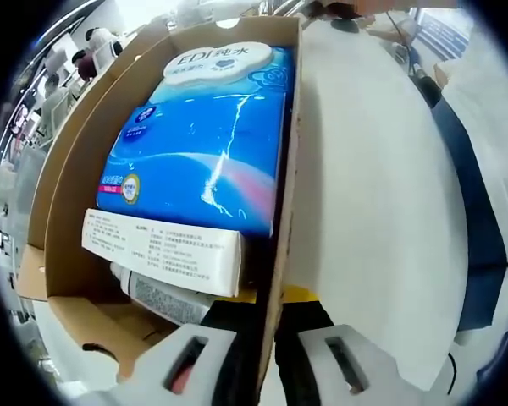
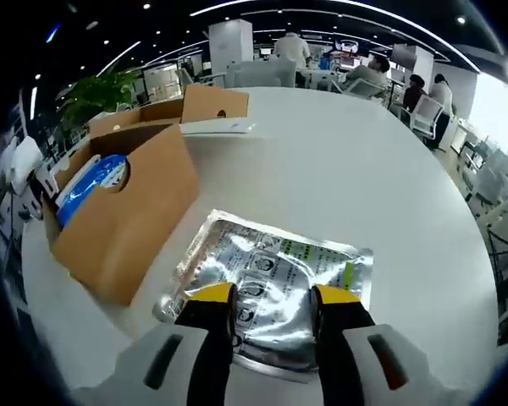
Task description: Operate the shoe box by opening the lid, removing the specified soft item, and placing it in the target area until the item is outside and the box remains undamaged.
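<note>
The left gripper view sits very close to the shoe box (image 1: pixel 152 279), right at its side wall, and looks down into it. The right gripper view sits higher and farther back, looking across the white desk (image 2: pixel 356 178). Both views share the box and the desk.

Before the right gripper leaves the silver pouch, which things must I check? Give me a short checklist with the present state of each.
1. Box lid open: ok. The cardboard box stands open beside the pouch.
2. Silver pouch outside the box: ok, it lies flat on the white table.
3. Right gripper released: cannot tell; its tips sit over the pouch with a gap between them.
4. Left gripper steadying the box: ok, its jaws straddle the box wall.
5. Box undamaged: cannot tell; no tear shows on the visible walls.
6. Blue wipes pack left inside: ok.
</note>
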Demonstrator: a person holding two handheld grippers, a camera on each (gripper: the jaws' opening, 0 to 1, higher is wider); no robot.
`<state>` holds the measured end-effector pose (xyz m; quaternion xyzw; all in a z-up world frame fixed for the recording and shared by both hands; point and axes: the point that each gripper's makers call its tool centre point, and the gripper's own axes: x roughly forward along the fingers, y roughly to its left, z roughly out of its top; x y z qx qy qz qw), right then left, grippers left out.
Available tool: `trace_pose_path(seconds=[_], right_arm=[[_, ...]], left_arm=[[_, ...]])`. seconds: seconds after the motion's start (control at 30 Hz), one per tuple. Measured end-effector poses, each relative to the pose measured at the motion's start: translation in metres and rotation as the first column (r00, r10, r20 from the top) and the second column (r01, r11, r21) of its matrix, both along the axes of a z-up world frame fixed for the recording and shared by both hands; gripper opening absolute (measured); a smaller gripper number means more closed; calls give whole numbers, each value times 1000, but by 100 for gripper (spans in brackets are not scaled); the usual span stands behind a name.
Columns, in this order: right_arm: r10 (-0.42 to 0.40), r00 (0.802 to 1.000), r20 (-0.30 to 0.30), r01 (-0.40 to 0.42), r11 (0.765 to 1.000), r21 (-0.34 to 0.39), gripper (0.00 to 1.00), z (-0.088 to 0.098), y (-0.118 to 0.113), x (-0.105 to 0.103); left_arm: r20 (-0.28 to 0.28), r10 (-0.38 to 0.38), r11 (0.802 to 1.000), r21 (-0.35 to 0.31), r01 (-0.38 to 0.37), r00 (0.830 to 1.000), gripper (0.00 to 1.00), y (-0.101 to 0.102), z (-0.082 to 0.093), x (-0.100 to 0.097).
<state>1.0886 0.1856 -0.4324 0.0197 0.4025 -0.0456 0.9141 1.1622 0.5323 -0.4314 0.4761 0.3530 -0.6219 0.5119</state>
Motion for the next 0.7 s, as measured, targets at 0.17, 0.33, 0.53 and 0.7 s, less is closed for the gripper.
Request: trace_pose_path(seconds=[0.17,0.33,0.53,0.7], right_arm=[[16,1000,10,-16,1000,-6,35,2,2,0],[36,999,10,-36,999,-7,35,3,3,1],[42,999,14,-42,999,-9,35,3,6,3],[51,998,47,-53,998,28,38,9,9,10]], left_arm=[[2,1,1000,-1,-1,1000,3,0,1,0],[2,2,1000,0,-2,1000,3,1,0,0],[1,2,1000,0,-2,1000,3,0,-1,0],[1,2,1000,0,-2,1000,3,-1,2,-1]])
